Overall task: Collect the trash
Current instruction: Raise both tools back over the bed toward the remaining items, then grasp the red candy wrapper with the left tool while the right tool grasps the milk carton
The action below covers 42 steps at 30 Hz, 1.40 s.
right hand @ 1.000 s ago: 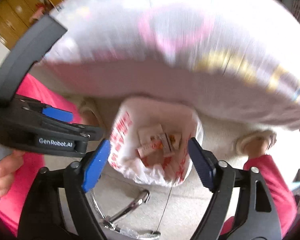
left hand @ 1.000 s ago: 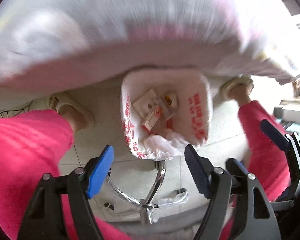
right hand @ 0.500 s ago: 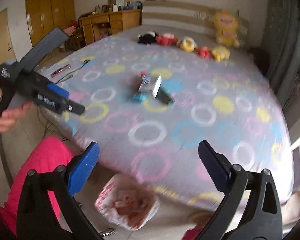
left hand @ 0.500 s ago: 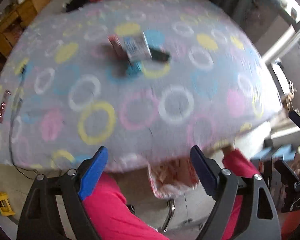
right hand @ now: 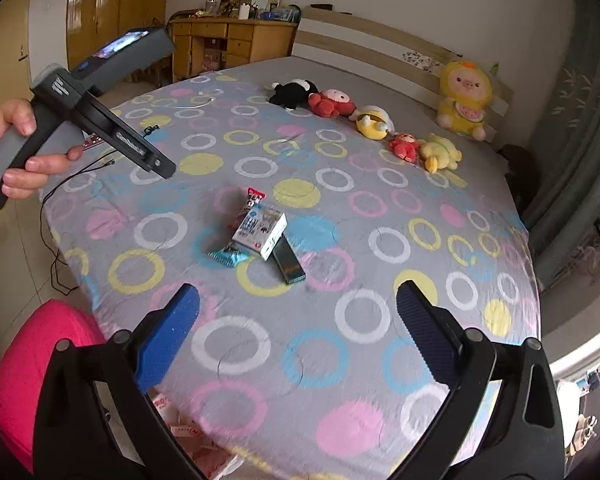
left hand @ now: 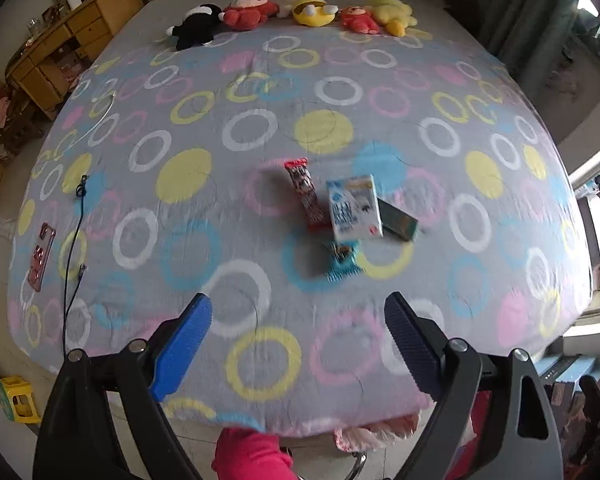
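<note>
A small pile of trash lies mid-bed: a white and blue carton (left hand: 354, 208) (right hand: 260, 230), a red snack wrapper (left hand: 305, 190) (right hand: 249, 204), a teal wrapper (left hand: 342, 260) (right hand: 228, 257) and a dark box (left hand: 398, 220) (right hand: 288, 262). My left gripper (left hand: 298, 344) is open and empty above the bed's near edge. It also shows in the right wrist view (right hand: 156, 164), hand-held at left. My right gripper (right hand: 298, 332) is open and empty, nearer than the pile. A white trash bag (right hand: 184, 428) (left hand: 372, 434) with red print peeks out below the bed edge.
The bed (left hand: 180, 216) has a grey sheet with coloured rings. Several plush toys (left hand: 300, 12) (right hand: 364, 120) line the far end. A phone (left hand: 40, 256) and a cable (left hand: 72, 264) lie at the left edge. A wooden desk (right hand: 228, 44) stands at the back left.
Both grippers have swung up from looking down into the trash bag on the floor. They now face across the bed toward the pile. Both remain open and empty.
</note>
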### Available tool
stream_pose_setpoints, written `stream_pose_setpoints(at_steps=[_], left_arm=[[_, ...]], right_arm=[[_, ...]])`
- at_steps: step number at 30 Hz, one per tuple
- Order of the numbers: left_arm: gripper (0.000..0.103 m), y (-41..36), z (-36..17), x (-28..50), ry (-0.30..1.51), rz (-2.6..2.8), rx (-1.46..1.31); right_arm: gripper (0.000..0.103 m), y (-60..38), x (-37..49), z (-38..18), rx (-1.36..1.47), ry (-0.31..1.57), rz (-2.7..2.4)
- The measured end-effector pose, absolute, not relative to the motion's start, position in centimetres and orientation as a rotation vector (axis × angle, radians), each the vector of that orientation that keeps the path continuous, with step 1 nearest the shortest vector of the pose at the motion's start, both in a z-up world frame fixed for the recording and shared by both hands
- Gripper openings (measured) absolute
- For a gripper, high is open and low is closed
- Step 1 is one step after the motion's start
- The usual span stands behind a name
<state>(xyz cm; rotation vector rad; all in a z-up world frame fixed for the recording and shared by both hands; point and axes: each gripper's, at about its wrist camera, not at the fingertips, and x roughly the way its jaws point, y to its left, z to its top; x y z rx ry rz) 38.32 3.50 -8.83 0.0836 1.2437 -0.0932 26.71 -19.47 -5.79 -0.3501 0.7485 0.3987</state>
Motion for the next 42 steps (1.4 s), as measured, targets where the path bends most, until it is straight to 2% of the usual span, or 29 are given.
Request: stream_pose_setpoints(at_steps=[9,18,27,42], left_arm=[[0.086,4.4,-14.5,46.7,1.315,-0.048,0.079],[0.086,3.9,-20.5,52.0,1.362,-0.047,0.096],[0.086,3.7,-24.8,54.4,1.379,-0.049,0.071],[0.077,5.2,-28.6,55.8,1.442,-0.081,-0.101]], right_arm=[[0.096,-15.8,34.4,-8.3,-0.317,0.772,0.401],[0.096,-11.2,40.0,-13.6,-0.282,0.823,0.348],[0.096,-8.0,43.2,-20.8,-0.198,0.892,0.29],[0.096,-6.2,46.8,-27.5,-0.141,0.934,0.159]])
